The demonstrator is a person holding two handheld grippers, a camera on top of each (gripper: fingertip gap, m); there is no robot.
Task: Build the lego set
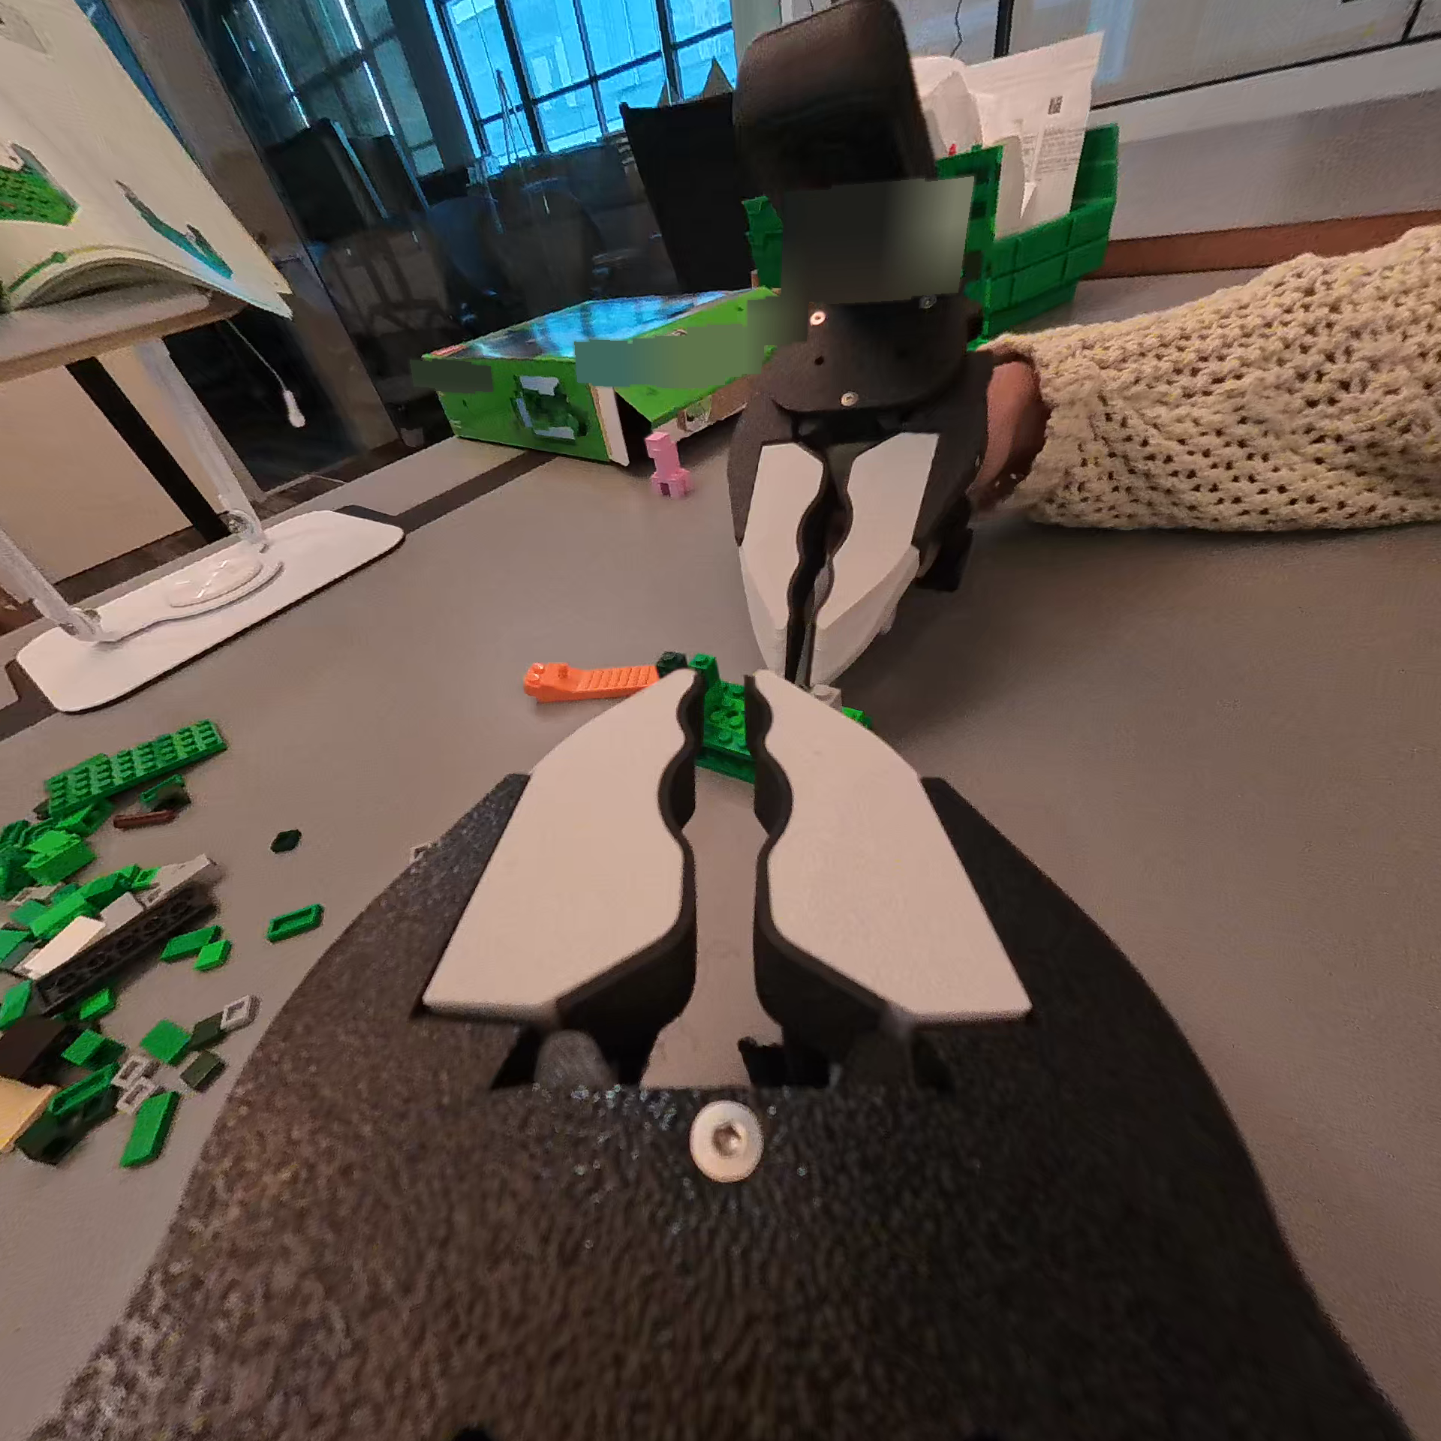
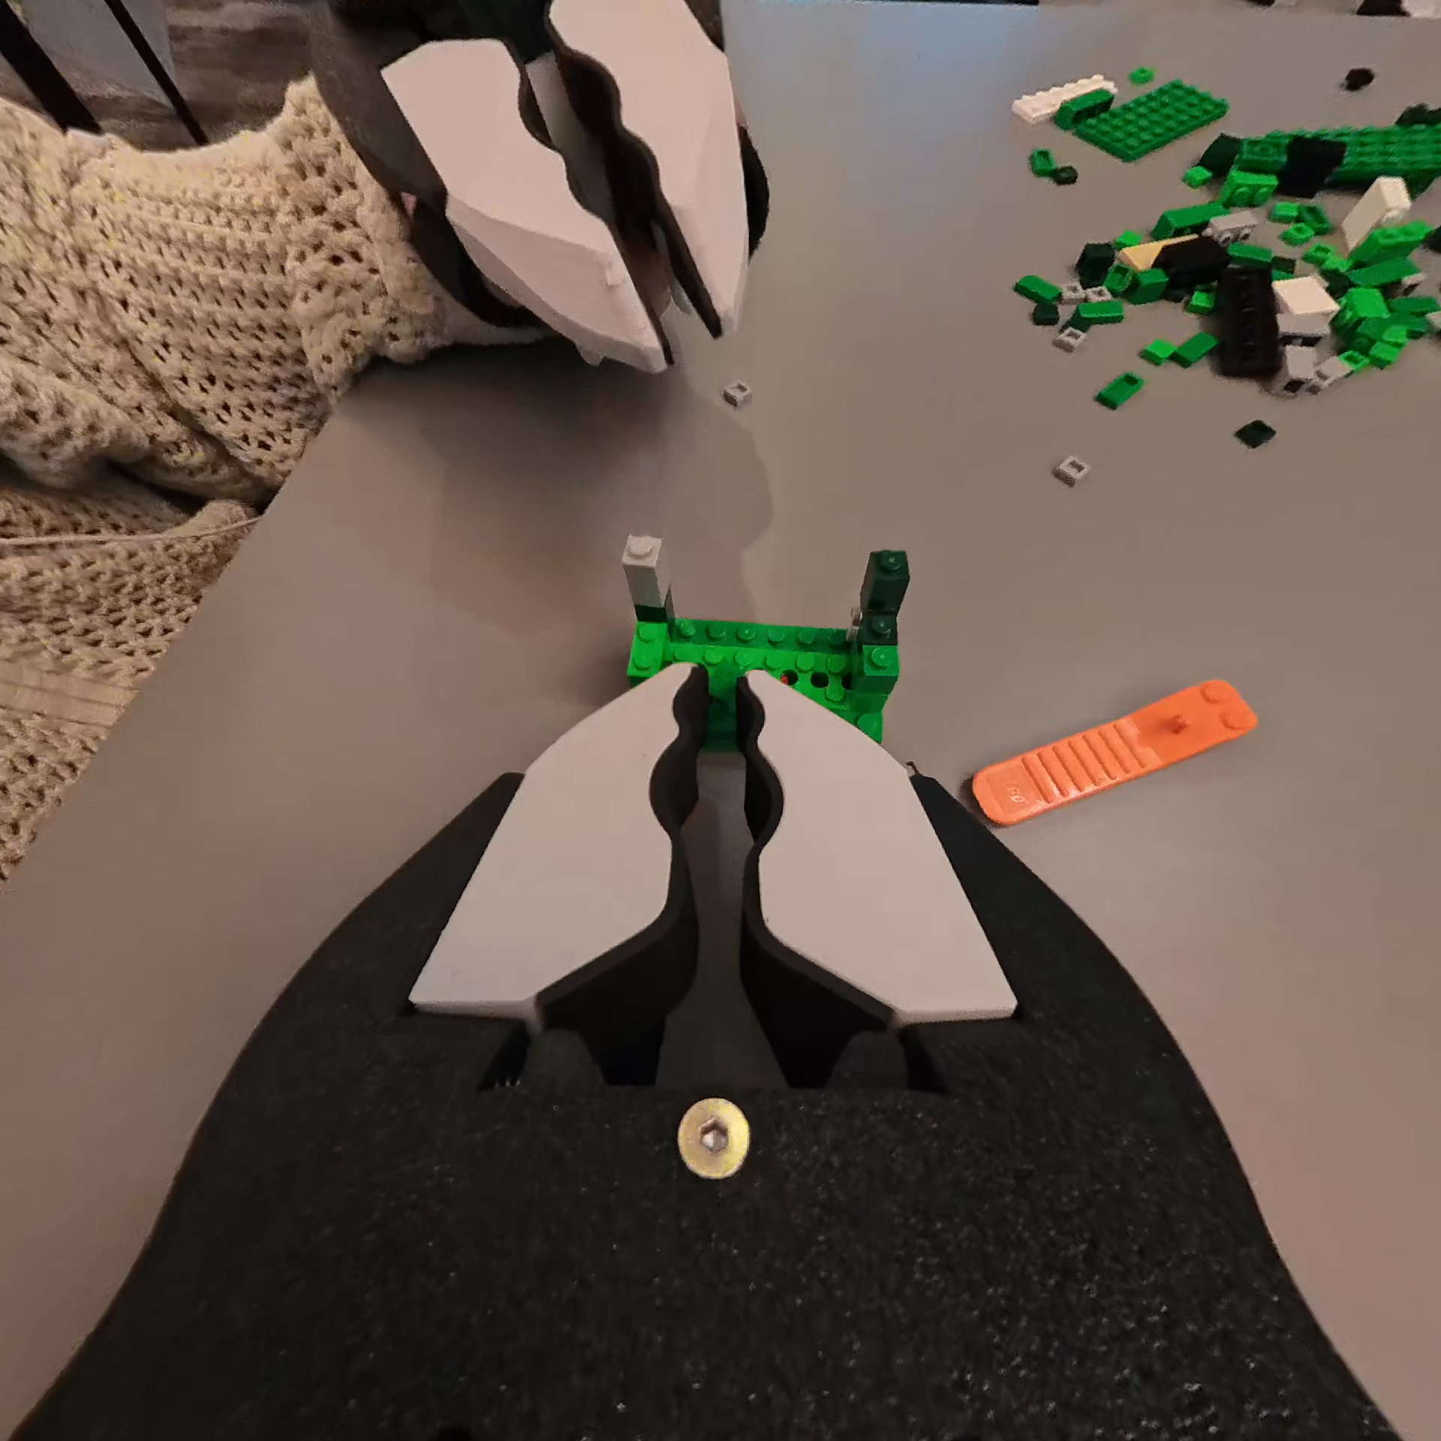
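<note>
A small green build [image 2: 764, 647] stands on the grey table [image 2: 468, 780], with a grey column [image 2: 643, 573] and a dark green column [image 2: 885, 585] at its far corners. My right gripper [image 2: 724, 678] is at its near edge, fingertips closed on a green part of it. In the left wrist view the right gripper [image 1: 803, 663] comes down behind the build [image 1: 729, 717]. My left gripper [image 1: 723, 686] has a narrow gap between its fingers, and the build shows through it. In the right wrist view the left gripper [image 2: 694, 343] hangs clear of the build, just above a small grey piece [image 2: 737, 392].
An orange brick separator [image 2: 1115, 752] lies beside the build. A pile of loose green, black and white pieces [image 2: 1286, 249] lies farther off. A set box [image 1: 546, 374], a pink figure [image 1: 667, 468], a green bin [image 1: 1037, 234], an open booklet [image 1: 93, 195] and a lamp base [image 1: 210, 593] ring the table. A knit sleeve [image 1: 1248, 390] rests on it. The left gripper's tips are roughly 7 centimetres from the right gripper's. My right gripper's tips are some 4 centimetres from the dark green column [image 2: 885, 585]. The small grey piece [image 2: 737, 392] sits 11 centimetres or so from the ends of my left fingers.
</note>
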